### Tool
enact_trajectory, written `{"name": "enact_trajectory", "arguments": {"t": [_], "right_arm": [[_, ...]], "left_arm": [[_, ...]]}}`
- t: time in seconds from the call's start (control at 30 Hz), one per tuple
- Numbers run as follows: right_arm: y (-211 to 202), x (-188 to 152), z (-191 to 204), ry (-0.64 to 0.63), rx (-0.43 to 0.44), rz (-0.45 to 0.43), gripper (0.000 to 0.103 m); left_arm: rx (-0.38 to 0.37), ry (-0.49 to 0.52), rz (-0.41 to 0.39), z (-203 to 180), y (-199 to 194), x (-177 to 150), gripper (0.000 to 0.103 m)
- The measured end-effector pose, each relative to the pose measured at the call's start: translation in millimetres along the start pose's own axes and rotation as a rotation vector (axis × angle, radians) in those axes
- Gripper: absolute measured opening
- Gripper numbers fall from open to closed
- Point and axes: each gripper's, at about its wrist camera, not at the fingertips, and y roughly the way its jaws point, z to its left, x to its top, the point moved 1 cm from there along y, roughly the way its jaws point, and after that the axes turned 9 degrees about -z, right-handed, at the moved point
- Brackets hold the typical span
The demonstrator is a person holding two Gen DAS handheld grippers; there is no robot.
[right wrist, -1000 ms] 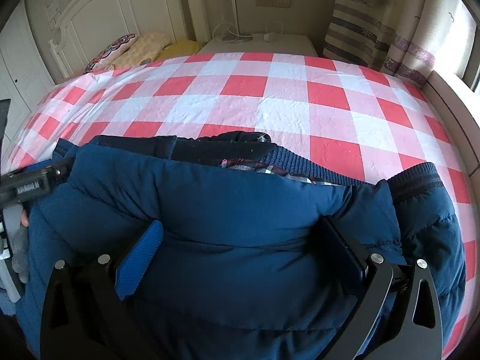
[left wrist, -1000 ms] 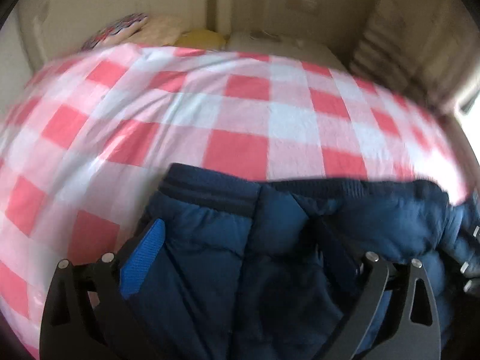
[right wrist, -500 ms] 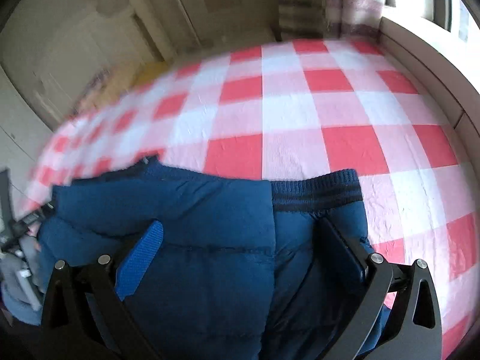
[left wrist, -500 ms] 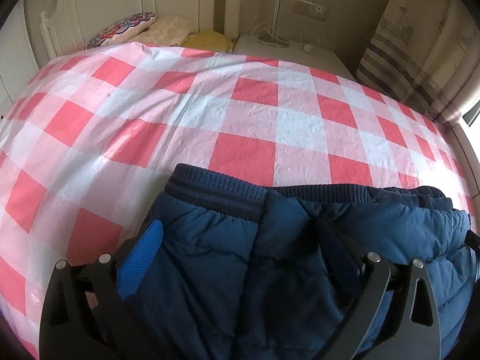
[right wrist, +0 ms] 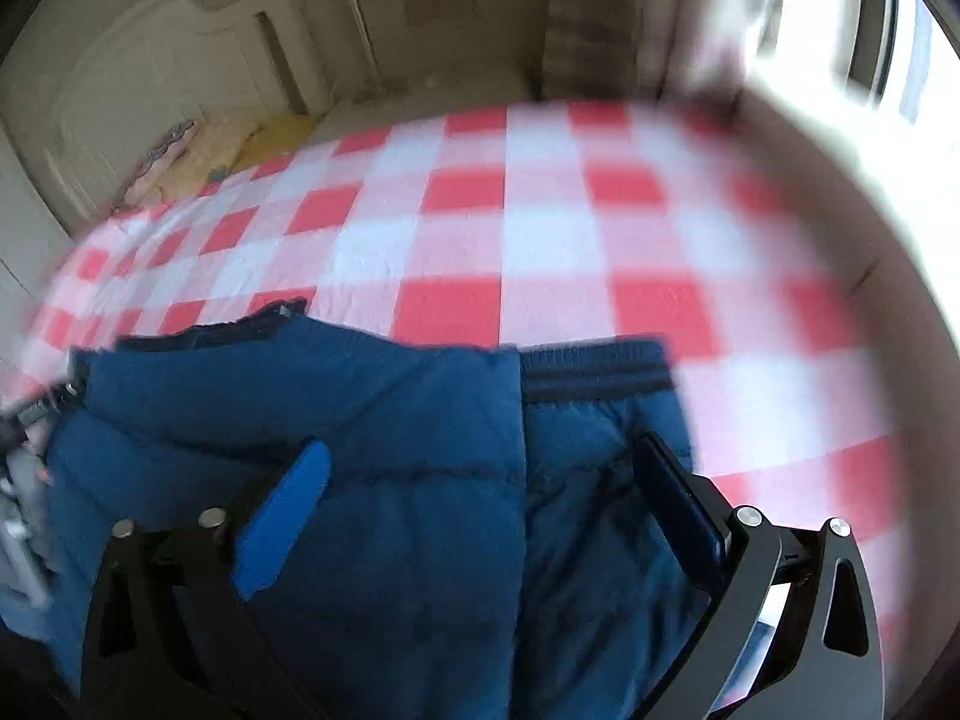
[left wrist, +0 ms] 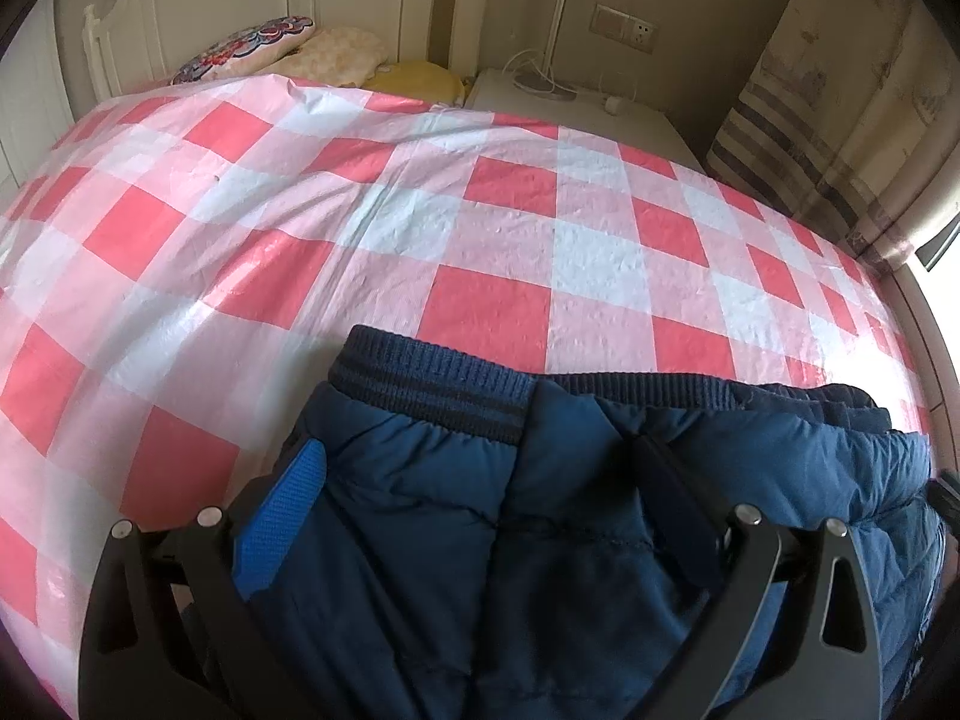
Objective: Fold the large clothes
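A navy blue padded jacket [left wrist: 456, 516] with a ribbed knit hem lies on a bed with a red, pink and white checked sheet [left wrist: 480, 228]. My left gripper [left wrist: 480, 498] has its fingers spread wide, with jacket fabric lying between them near the hem. In the blurred right wrist view the jacket [right wrist: 384, 438] fills the lower left, and my right gripper [right wrist: 480, 480] also has its fingers wide apart over the fabric. The left gripper's body [right wrist: 24, 480] shows at the far left edge there.
Pillows [left wrist: 288, 48] lie at the head of the bed by a white headboard. A white nightstand [left wrist: 564, 96] with cables stands beyond, below a wall socket. A striped curtain [left wrist: 798, 138] hangs at the right. A window [right wrist: 888, 36] glares at the right.
The jacket has been folded over: the collar and plaid lining seen earlier are now covered, and the ribbed hem lies on top. The right gripper swung right, blurring its view.
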Motion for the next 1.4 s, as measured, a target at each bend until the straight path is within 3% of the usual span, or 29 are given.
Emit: {"name": "enact_trajectory", "arguments": {"t": [0.07,0.17,0.23,0.27,0.33,0.43,0.53,0.57,0.6,0.67,0.9,1.03,1.17,1.3,1.37,1.4], "right_arm": [[-25,-5,28,-0.065,0.062,-0.023,0.097],[-52,-18,60,-0.182,0.036,-0.049,0.097],[-64,-22,70,-0.201,0.065,-0.058,0.097],[-67,-22,72,-0.196,0.079,-0.063,0.097],[-70,-22,73,-0.190,0.087,-0.073,0.097],[-59,-24,71,-0.175,0.087,-0.060,0.097],[-25,-43,67,-0.193,0.038,0.001,0.098],[-6,-53,61,-0.163,0.062,0.060,0.099],[2,-55,48,-0.071,0.138,0.066,0.099],[1,-52,39,-0.015,0.171,0.060,0.098],[3,-55,48,-0.055,0.138,0.052,0.099],[-10,-52,39,-0.031,0.118,0.059,0.098],[-48,-52,28,-0.018,0.091,-0.005,0.098],[-58,-76,8,-0.064,-0.059,0.000,0.098],[-47,-90,-5,0.004,0.001,0.012,0.099],[-47,-94,-9,0.032,0.022,-0.019,0.099]], "left_arm": [[-0.007,-0.008,-0.003,1,-1,0,0.101],[0.000,-0.029,0.023,5,-4,4,0.097],[0.043,-0.040,0.005,3,-23,7,0.090],[0.004,-0.041,-0.033,-3,-43,7,0.091],[-0.079,0.019,-0.094,-25,-75,1,0.092],[-0.073,0.221,-0.190,-73,-105,-23,0.101],[-0.074,0.333,-0.136,-104,-83,-53,0.101],[-0.049,0.349,-0.075,-108,-60,-66,0.101],[-0.044,0.335,-0.040,-108,-46,-72,0.101],[-0.066,0.304,-0.056,-103,-42,-74,0.101],[-0.076,0.295,-0.077,-100,-39,-78,0.101],[-0.095,0.276,-0.046,-95,-47,-74,0.101],[-0.065,0.226,-0.092,-64,-81,-68,0.101],[0.051,0.203,-0.104,-14,-88,-79,0.101],[-0.023,0.126,-0.095,6,-85,-84,0.101],[-0.024,0.124,-0.110,7,-86,-86,0.101]]}}
